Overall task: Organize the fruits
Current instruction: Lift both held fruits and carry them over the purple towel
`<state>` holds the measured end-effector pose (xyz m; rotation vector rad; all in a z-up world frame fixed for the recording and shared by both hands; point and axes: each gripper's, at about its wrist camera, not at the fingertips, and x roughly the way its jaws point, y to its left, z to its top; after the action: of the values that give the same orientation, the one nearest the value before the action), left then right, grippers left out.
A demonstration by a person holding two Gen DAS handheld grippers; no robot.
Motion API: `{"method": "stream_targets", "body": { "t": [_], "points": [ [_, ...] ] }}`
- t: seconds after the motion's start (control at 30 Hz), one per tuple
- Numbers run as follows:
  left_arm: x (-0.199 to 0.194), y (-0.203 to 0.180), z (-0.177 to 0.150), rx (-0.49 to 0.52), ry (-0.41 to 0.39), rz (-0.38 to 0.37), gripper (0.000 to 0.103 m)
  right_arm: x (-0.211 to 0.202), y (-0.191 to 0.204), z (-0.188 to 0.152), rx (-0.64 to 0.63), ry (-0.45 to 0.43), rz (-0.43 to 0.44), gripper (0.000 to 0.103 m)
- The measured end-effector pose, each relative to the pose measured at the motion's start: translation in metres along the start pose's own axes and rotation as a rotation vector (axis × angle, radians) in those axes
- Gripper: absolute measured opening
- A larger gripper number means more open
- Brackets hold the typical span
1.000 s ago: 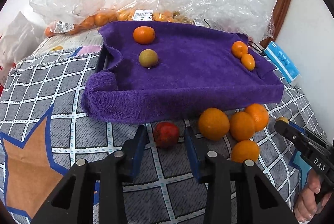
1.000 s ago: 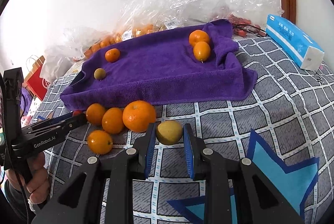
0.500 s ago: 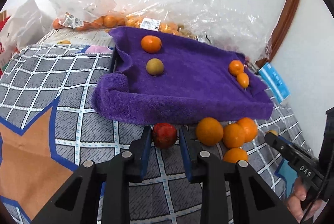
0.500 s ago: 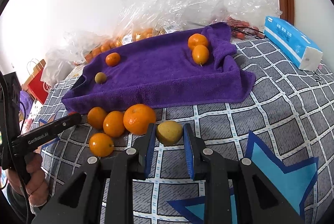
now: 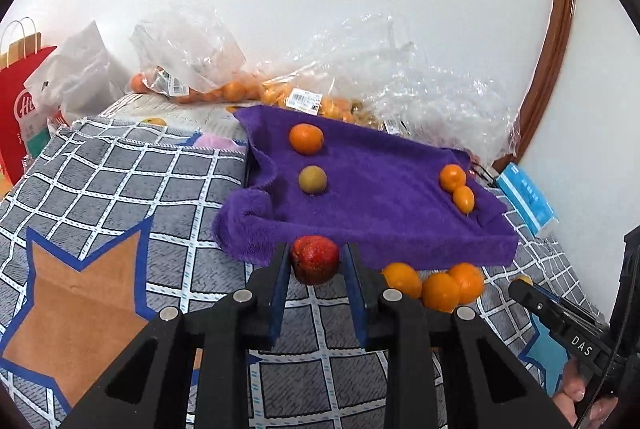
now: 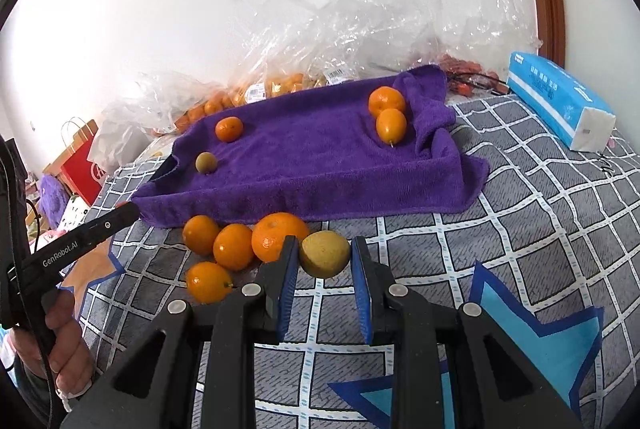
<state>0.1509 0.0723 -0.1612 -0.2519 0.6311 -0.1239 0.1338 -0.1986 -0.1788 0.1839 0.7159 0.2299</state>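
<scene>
Bare checked cloth (image 6: 520, 229) spreads right of the purple towel (image 6: 320, 165), whose raised front edge has an orange cluster (image 6: 240, 241) touching its foot. Left tongs (image 5: 314, 265) pinch a red fruit (image 5: 315, 259), lifted before that edge. Right tongs (image 6: 325, 255) pinch a yellow-green fruit (image 6: 325, 253) just beside the cluster.

Bright, even daylight fills both fisheye views, casting only soft shadows. Glare glints off crumpled plastic bags (image 5: 420, 69). Straight lines bow toward dark, vignetted corners.
</scene>
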Motion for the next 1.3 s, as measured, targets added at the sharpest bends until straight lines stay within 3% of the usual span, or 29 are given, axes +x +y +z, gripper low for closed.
{"method": "stream_targets", "body": {
  "t": [0.3,0.37,0.43,0.5,0.77,0.93,1.3],
  "points": [
    [-0.014,0.017,0.010,-0.079,-0.069,-0.005,0.026,-0.009,0.001,0.002,-0.006,-0.037,0.015,0.026],
    [-0.019,0.020,0.015,-0.074,-0.070,0.025,0.026,-0.014,0.002,0.008,-0.001,-0.035,0.023,0.026],
    [-0.024,0.023,0.021,-0.088,-0.065,0.025,0.026,-0.020,0.001,0.017,0.011,-0.037,0.060,0.026],
    [-0.031,0.025,0.028,-0.103,-0.067,0.006,0.026,-0.026,0.002,0.030,-0.011,-0.050,0.039,0.026],
    [-0.053,0.008,0.058,-0.007,-0.120,0.048,0.026,-0.027,0.004,0.074,-0.073,-0.095,-0.005,0.026],
    [-0.043,0.003,0.080,-0.025,-0.124,0.018,0.026,-0.019,0.003,0.092,-0.048,-0.116,0.026,0.026],
    [0.012,-0.009,0.122,-0.053,-0.139,0.031,0.026,0.007,0.015,0.145,-0.039,-0.183,0.042,0.026]
  ]
}}
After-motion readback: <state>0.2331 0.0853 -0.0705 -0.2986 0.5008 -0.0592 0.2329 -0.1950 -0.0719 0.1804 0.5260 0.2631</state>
